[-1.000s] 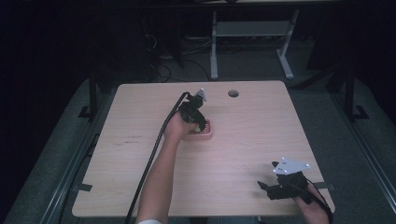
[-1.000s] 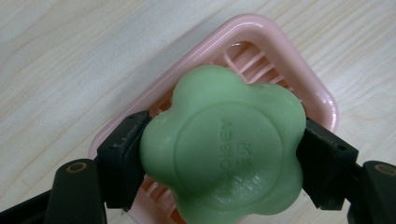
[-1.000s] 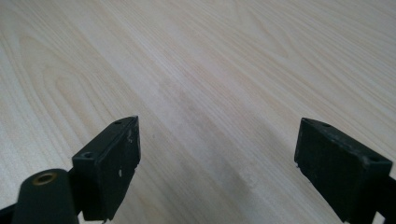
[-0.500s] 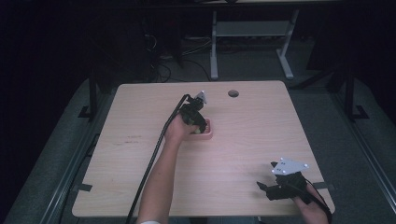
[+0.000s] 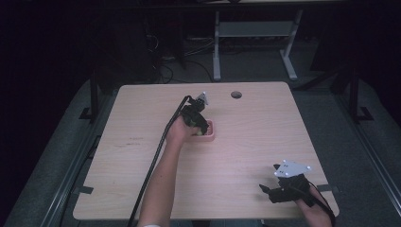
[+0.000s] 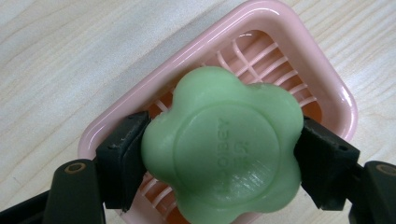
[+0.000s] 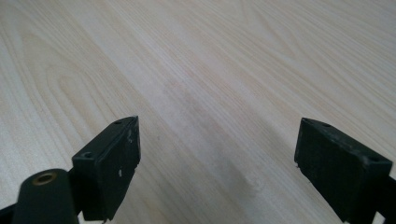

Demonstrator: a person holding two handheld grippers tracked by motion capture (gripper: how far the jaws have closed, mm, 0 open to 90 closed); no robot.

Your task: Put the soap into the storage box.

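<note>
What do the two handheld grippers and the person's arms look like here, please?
Both grippers, left and right, are black with blocky black jaws, a brass-coloured rivet at the jaw base and a grey three-cornered plate on top. A black cable trails along the left forearm, which is bare.

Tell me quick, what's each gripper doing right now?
Left gripper: shut on the green flower-shaped soap, over the pink soap dish.
Right gripper: open, holding nothing, above the wooden table.
</note>
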